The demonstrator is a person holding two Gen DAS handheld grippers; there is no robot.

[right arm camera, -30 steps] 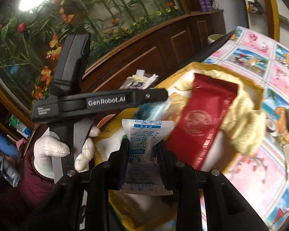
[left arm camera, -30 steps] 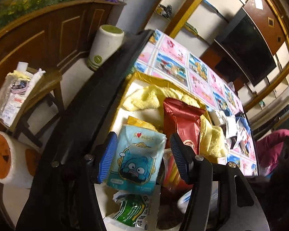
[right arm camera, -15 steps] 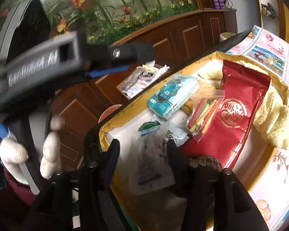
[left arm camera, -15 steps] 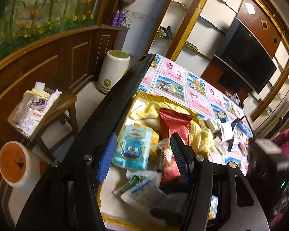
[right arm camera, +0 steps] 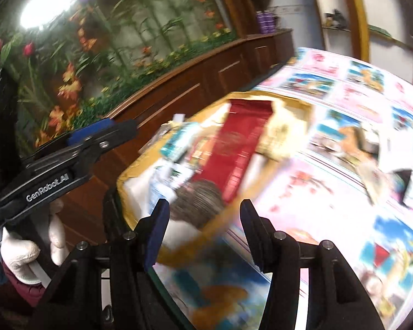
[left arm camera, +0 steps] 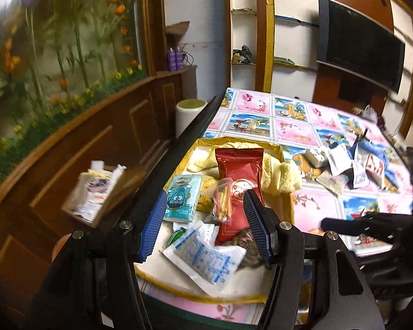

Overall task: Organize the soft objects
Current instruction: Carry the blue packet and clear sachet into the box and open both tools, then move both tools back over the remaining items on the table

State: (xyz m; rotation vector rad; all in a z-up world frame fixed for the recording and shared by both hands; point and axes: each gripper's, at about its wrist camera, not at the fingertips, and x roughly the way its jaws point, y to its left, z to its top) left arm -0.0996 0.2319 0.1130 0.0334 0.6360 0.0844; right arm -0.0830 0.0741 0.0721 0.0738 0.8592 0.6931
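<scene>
The white packet [left arm camera: 206, 258] now lies dropped in the yellow-rimmed box [left arm camera: 287, 200], both grippers' jaws released.

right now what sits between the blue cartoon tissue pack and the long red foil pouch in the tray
In the left wrist view, a clear bag of coloured sticks lies between the blue tissue pack and the red foil pouch, with a yellow packet partly under it.
</scene>
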